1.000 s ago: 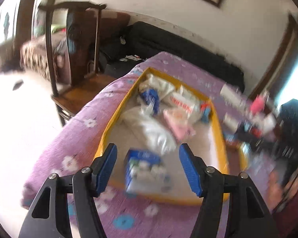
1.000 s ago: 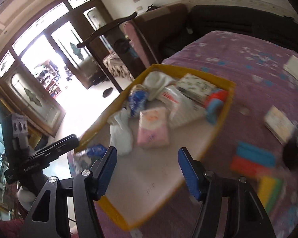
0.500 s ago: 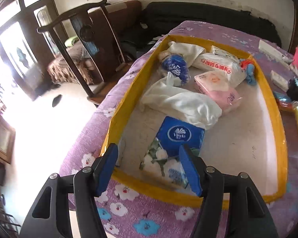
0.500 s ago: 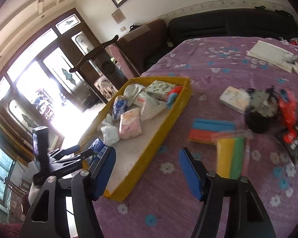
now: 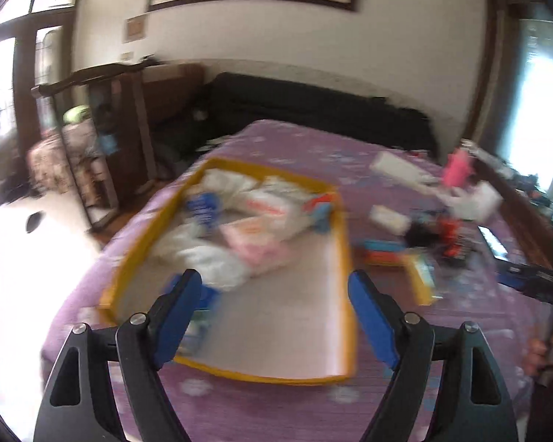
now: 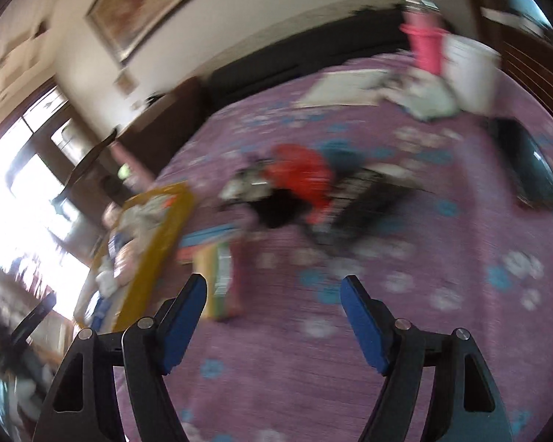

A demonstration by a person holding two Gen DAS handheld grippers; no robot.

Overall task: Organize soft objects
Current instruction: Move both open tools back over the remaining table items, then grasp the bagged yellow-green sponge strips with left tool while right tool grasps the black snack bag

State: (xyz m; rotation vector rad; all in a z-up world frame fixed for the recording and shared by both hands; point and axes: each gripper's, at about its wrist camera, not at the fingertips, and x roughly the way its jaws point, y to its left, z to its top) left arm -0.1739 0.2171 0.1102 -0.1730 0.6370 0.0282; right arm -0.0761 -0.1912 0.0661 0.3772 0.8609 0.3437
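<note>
A: What's on the left?

B: The left gripper [image 5: 274, 294] hangs above the near end of the shallow yellow-rimmed tray [image 5: 344, 258] on the purple flowered cloth surface [image 5: 276, 409]. Its blue-padded fingers [image 5: 180, 313] are apart and have just been opening wider, with nothing between them. A blue tissue pack [image 5: 202, 294] lies in the tray just behind the left finger, not touched. Farther in lie a white cloth bundle [image 5: 210, 261], a pink soft pack [image 5: 254, 243] and white plastic-wrapped packs [image 5: 276, 202], all blurred.

A: And to the right?

B: The right gripper [image 6: 272, 296] is over bare purple cloth, well right of the tray [image 6: 155, 250]. Its fingers [image 6: 363, 316] are also apart, just been opening, empty. A striped yellow-green-pink sponge block [image 6: 219, 280] stands just beyond the left finger. Farther off sits a blurred heap of red and black things [image 6: 298, 184]; what they are I cannot tell.
</note>
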